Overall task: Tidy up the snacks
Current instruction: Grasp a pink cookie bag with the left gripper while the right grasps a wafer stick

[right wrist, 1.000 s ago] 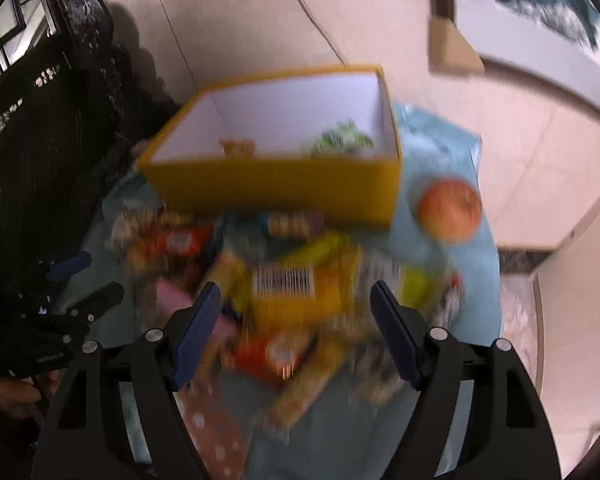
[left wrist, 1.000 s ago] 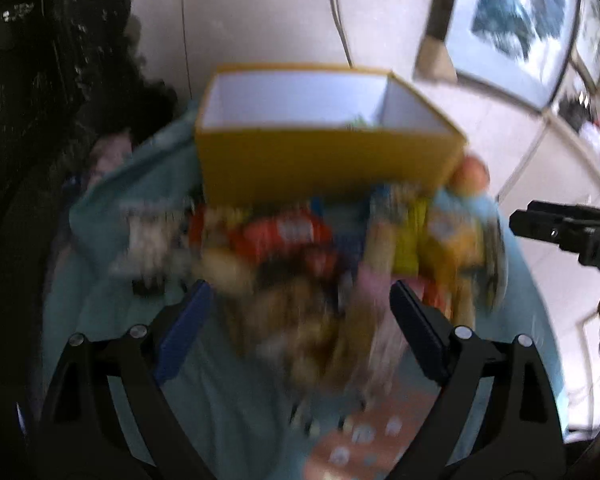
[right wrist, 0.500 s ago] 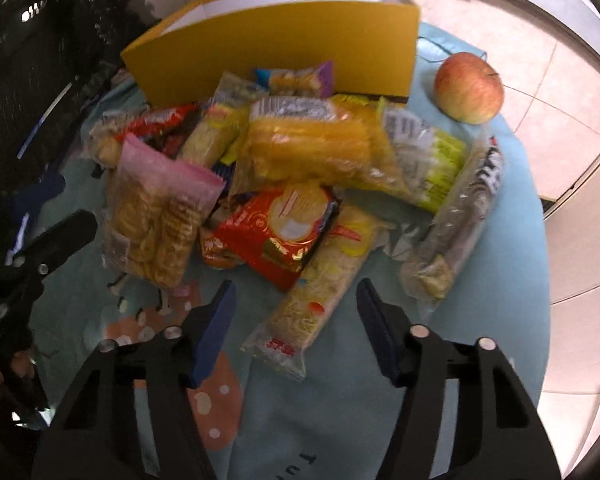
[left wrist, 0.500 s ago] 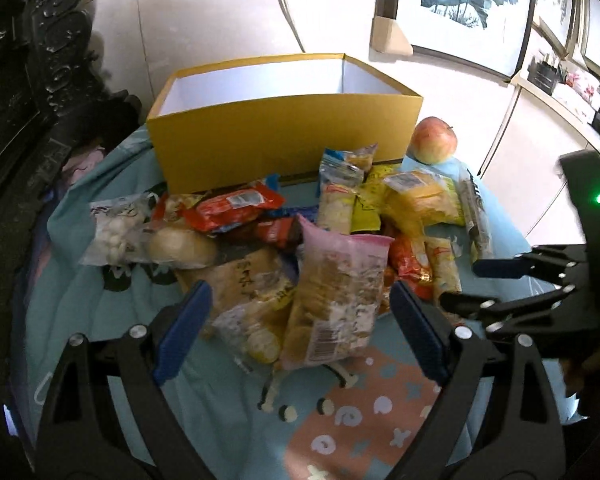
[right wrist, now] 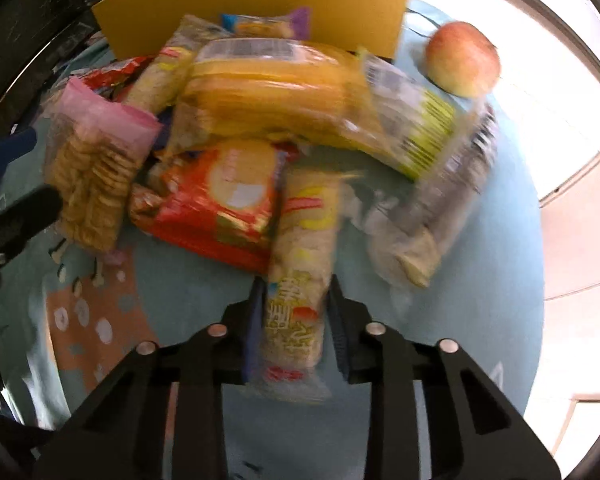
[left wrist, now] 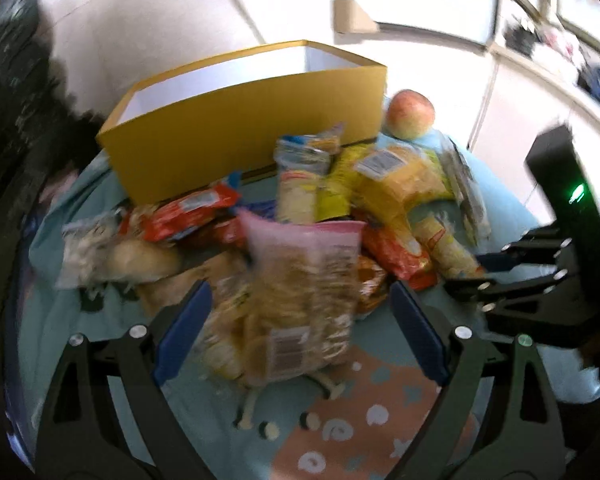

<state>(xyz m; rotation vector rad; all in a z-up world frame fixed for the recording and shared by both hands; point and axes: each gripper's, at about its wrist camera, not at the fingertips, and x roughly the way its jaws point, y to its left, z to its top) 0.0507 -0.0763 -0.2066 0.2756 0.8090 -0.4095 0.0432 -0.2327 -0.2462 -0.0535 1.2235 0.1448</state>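
Now yellow cracker pack (right wrist: 296, 280) between right gripper (right wrist: 296, 312) pads

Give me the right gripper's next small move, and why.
Probably lift: the right gripper has just been closing and its pads now flank the long yellow cracker pack, apparently pinching it. The yellow box stands open behind the pile, so raise the pack clear of the red packet first.

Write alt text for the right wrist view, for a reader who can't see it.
The right gripper, its jaws just closing, grips a long yellow-and-white snack packet at the near edge of a heap of packets on a teal cloth. Behind the heap stand a yellow cardboard box and a red-yellow apple.
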